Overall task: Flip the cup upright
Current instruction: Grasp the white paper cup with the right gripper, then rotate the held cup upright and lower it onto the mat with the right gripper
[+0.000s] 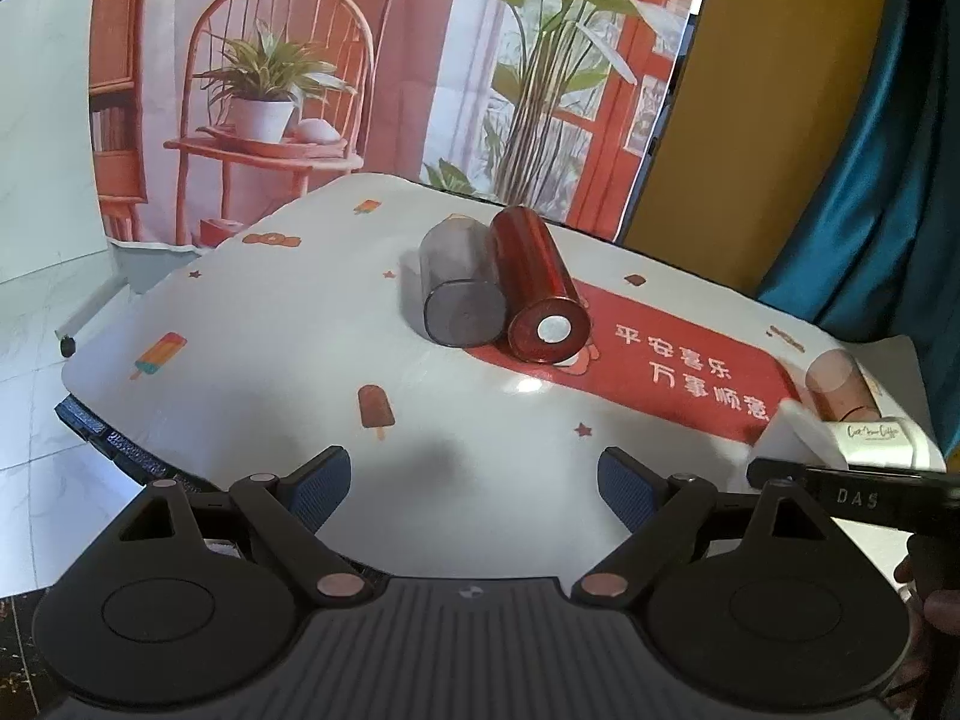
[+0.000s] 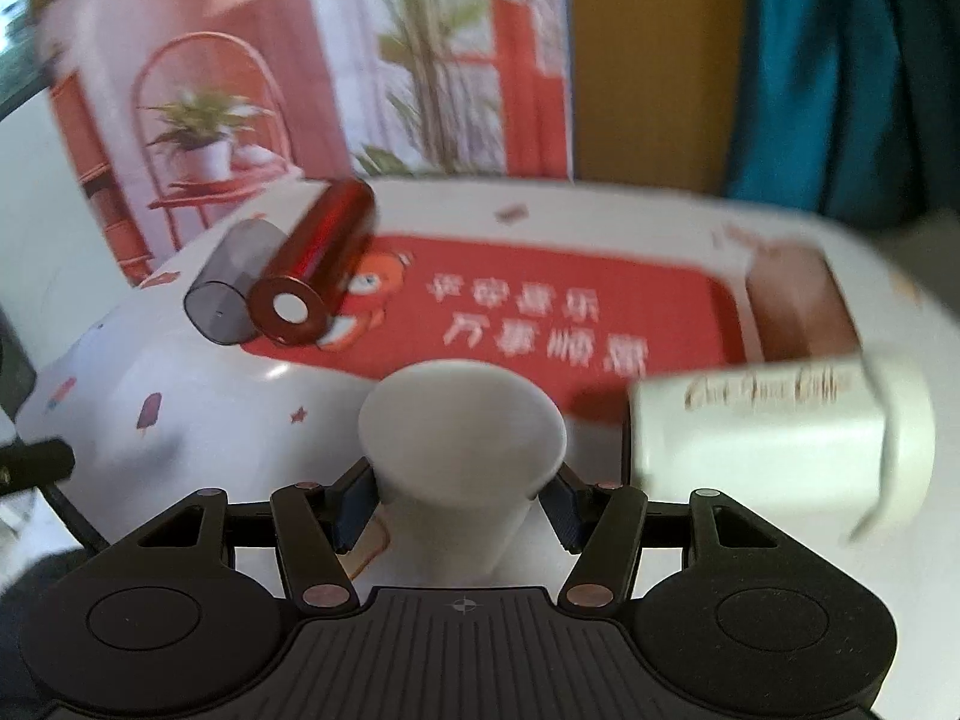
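The white cup (image 2: 462,456), smooth, matte and tapered, sits low over the near bench (image 2: 180,408) with its wide mouth facing away, clamped at its narrow end by the right hand-held gripper (image 2: 459,504). Just right lies a white lettered mug (image 2: 774,438); a glossy red tumbler (image 1: 540,288) and grey tumbler (image 1: 459,294) lie touching farther back. The left hand-held gripper (image 1: 474,489) hangs spread wide over bare printed cloth.

Two tumblers (image 1: 498,288) side by side on table (image 1: 270,372)
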`<control>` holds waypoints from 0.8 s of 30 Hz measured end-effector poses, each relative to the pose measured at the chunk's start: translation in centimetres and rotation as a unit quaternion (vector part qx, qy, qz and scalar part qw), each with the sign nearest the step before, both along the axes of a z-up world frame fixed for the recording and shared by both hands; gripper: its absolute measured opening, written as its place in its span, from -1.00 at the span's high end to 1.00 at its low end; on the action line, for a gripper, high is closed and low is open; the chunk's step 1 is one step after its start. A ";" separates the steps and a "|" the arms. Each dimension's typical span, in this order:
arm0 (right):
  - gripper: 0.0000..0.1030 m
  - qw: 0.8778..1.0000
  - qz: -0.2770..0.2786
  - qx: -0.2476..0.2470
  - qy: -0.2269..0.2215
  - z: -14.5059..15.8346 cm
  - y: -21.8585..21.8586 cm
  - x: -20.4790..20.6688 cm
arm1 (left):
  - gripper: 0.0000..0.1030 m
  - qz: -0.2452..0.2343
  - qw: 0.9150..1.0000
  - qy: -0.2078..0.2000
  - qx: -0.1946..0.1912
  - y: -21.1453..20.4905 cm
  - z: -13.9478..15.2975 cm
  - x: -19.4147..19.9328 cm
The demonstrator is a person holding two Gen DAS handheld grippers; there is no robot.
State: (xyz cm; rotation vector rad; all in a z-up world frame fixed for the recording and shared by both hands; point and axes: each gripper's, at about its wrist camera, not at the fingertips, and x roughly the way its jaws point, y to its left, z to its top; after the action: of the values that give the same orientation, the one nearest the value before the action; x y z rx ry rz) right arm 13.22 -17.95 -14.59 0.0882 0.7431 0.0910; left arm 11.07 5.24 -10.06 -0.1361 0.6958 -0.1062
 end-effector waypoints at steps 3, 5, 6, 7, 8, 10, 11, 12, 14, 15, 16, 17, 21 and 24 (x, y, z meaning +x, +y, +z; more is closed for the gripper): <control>-0.05 0.998 0.018 -0.057 -0.019 -0.6 0.7 -0.1 | -0.77 -0.007 1.000 0.000 0.010 -0.4 0.0 -0.2; -0.05 0.997 0.013 -0.070 -0.013 -0.8 0.8 -0.1 | -0.77 -0.009 1.000 -0.003 0.015 -0.4 0.1 -0.4; -0.05 0.997 0.008 -0.069 -0.012 -0.9 0.7 -0.1 | -0.77 -0.009 1.000 -0.004 0.016 -0.4 0.1 -0.4; -0.05 0.998 0.003 -0.069 -0.012 -0.9 0.5 -0.2 | -0.77 -0.008 1.000 -0.004 0.016 -0.4 0.1 -0.4; -0.05 0.998 0.000 -0.067 -0.013 -0.9 0.4 -0.2 | -0.77 -0.007 1.000 -0.002 0.016 -0.3 0.1 -0.4; -0.05 0.998 -0.005 -0.061 -0.014 -1.1 0.2 -0.4 | -0.77 -0.006 1.000 0.002 0.015 -0.3 0.0 -0.3; -0.05 0.998 -0.006 -0.057 -0.014 -1.2 0.1 -0.6 | -0.77 -0.006 1.000 0.004 0.016 -0.4 0.0 -0.3; -0.05 0.998 -0.007 -0.055 -0.014 -1.2 -0.1 -0.6 | -0.77 -0.007 1.000 0.004 0.016 -0.4 0.0 -0.3; -0.05 0.999 -0.005 -0.052 -0.015 -1.3 0.1 -0.8 | -0.77 -0.009 1.000 0.002 0.018 -0.6 0.1 -0.3; -0.05 0.999 -0.003 -0.050 -0.014 -1.4 0.1 -0.9 | -0.77 -0.010 1.000 0.001 0.020 -0.6 0.1 -0.3; -0.05 0.999 -0.001 -0.049 -0.013 -1.4 0.2 -1.0 | -0.77 -0.011 1.000 0.001 0.021 -0.7 0.1 -0.3; -0.05 0.999 0.001 -0.049 -0.010 -1.5 0.3 -1.0 | -0.77 -0.012 1.000 0.002 0.022 -0.8 0.1 -0.3; -0.04 0.999 0.006 -0.050 -0.003 -1.8 0.6 -1.3 | -0.77 -0.012 1.000 0.007 0.025 -0.7 0.0 -0.2; -0.04 0.998 -0.001 -0.058 -0.003 -1.8 0.5 -1.4 | -0.77 -0.013 1.000 0.011 0.026 -0.8 -0.1 -0.2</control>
State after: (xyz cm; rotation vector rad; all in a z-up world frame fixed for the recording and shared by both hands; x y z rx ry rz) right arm 11.80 -17.41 -16.39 -0.0218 0.7400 0.0465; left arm 10.89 4.48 -10.16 -0.0791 0.7216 -0.1114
